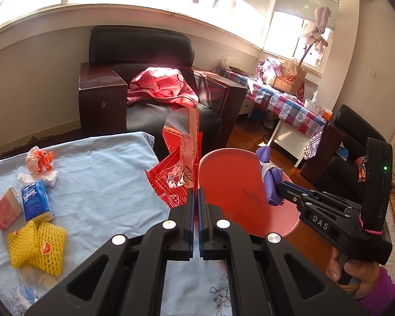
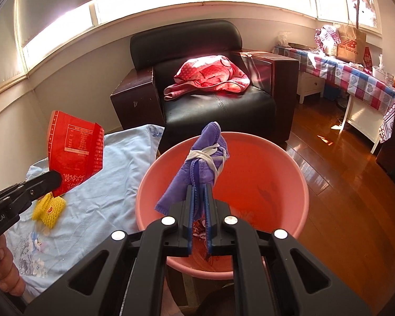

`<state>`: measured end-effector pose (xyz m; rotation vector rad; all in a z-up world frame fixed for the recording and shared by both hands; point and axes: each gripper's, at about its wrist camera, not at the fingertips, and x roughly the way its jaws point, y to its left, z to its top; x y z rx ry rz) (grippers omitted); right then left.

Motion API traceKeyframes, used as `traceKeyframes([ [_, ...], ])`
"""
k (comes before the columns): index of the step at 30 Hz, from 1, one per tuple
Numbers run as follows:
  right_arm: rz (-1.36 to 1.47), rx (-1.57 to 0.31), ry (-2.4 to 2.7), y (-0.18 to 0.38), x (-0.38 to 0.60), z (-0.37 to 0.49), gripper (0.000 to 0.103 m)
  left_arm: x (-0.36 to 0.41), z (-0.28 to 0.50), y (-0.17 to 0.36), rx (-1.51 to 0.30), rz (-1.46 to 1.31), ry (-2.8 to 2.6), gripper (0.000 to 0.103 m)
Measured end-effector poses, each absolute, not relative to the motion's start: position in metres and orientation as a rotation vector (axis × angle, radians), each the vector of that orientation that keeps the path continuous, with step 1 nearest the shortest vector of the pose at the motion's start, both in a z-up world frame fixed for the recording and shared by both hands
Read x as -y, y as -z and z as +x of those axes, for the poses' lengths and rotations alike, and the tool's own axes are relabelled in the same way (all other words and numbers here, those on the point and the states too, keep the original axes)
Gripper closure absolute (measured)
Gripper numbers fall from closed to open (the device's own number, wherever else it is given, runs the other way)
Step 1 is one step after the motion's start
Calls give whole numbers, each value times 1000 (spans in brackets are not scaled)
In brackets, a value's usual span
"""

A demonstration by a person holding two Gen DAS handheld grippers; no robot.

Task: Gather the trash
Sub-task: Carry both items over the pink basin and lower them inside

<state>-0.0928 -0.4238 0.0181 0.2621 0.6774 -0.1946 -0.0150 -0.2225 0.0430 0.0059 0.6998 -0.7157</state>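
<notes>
My left gripper (image 1: 196,193) is shut on a red snack wrapper (image 1: 177,173), held at the table's right edge beside the pink bin (image 1: 250,210). In the right wrist view that wrapper (image 2: 75,150) sticks up from the left gripper (image 2: 56,184). My right gripper (image 2: 198,189) is shut on a purple face mask (image 2: 205,158) with white straps, held over the open pink bin (image 2: 289,197). The left wrist view shows the same mask (image 1: 270,176) in the right gripper (image 1: 277,188). A little trash lies in the bin's bottom.
On the light blue tablecloth (image 1: 97,184) lie a crumpled orange-white wrapper (image 1: 39,159), white foam (image 1: 43,177), a blue tissue pack (image 1: 36,201), a small red-white carton (image 1: 5,209) and yellow foam netting (image 1: 36,245). A black armchair (image 2: 213,97) stands behind; wooden floor to the right.
</notes>
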Motion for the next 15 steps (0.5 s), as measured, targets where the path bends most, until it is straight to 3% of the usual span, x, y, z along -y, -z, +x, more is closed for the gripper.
traceKeyframes([
  [15, 287, -737, 227, 6, 450, -93, 95, 309, -19, -11, -796, 90, 851, 101],
])
